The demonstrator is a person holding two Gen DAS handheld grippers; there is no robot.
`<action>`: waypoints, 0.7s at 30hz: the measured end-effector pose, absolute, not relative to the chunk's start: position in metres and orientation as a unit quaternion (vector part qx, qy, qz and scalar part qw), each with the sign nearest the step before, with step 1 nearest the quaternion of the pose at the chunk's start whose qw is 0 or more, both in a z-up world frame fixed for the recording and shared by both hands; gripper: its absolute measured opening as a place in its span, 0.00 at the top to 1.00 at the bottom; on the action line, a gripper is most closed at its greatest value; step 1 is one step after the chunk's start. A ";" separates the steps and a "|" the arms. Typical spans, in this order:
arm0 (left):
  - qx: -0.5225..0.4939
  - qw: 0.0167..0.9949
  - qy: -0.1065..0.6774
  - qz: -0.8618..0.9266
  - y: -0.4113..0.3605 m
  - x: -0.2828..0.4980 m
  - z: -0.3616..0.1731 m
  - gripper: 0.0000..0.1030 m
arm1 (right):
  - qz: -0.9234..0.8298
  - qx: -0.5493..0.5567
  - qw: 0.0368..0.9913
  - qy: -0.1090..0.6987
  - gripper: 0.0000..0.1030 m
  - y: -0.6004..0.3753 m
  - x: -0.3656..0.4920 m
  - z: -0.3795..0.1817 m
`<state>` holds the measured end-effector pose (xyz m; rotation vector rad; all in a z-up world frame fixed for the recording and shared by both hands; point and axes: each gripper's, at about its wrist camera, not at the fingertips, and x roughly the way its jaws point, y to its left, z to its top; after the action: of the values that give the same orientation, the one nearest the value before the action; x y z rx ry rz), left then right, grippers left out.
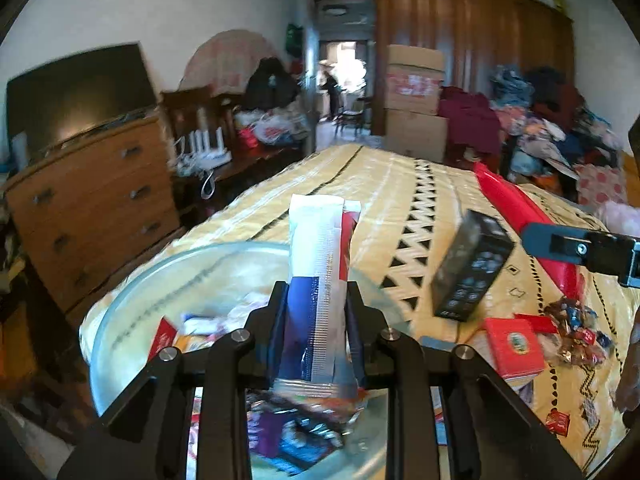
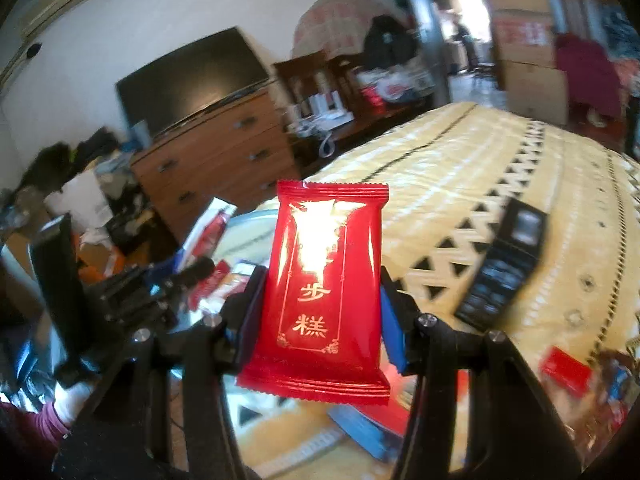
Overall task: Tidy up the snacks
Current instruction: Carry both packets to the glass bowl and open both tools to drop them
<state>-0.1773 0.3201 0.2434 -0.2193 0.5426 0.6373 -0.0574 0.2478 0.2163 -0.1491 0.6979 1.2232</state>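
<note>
My left gripper [image 1: 316, 292] is shut on a tall white, blue and red snack packet [image 1: 316, 264], held upright above a clear glass bowl [image 1: 132, 292] with several snacks inside. My right gripper [image 2: 320, 280] is shut on a shiny red packet with gold characters [image 2: 326, 292], also upright. In the right wrist view the left gripper [image 2: 192, 268] with its packet [image 2: 210, 224] shows at the left, over the bowl [image 2: 256, 228]. The right gripper's finger [image 1: 580, 246] reaches in from the right of the left wrist view. A black box [image 1: 472, 268] [image 2: 504, 264] lies on the yellow patterned bedspread [image 1: 400, 184].
A red box [image 1: 514, 346], a bag of wrapped sweets [image 1: 576, 332], a long red pack [image 1: 520, 216] and small red packets [image 2: 564, 368] lie on the bedspread at the right. A wooden dresser [image 1: 92, 208] with a TV stands left of the bed. Cardboard boxes [image 1: 416, 96] and clothes piles stand behind.
</note>
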 end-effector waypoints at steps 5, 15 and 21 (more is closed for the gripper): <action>-0.124 0.894 0.283 0.324 0.343 -0.189 0.226 0.74 | 0.578 -0.095 0.733 0.346 0.49 0.298 -0.074 0.205; -0.151 0.885 0.297 0.324 0.365 -0.201 0.205 0.74 | 0.581 -0.123 0.711 0.376 0.49 0.341 -0.094 0.188; -0.164 0.883 0.305 0.319 0.373 -0.200 0.200 0.74 | 0.577 -0.133 0.710 0.382 0.49 0.354 -0.100 0.185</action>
<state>-0.2001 0.3726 0.1999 -0.3407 0.6342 0.6637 -0.0999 0.3541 0.1851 -0.2949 0.8468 1.2809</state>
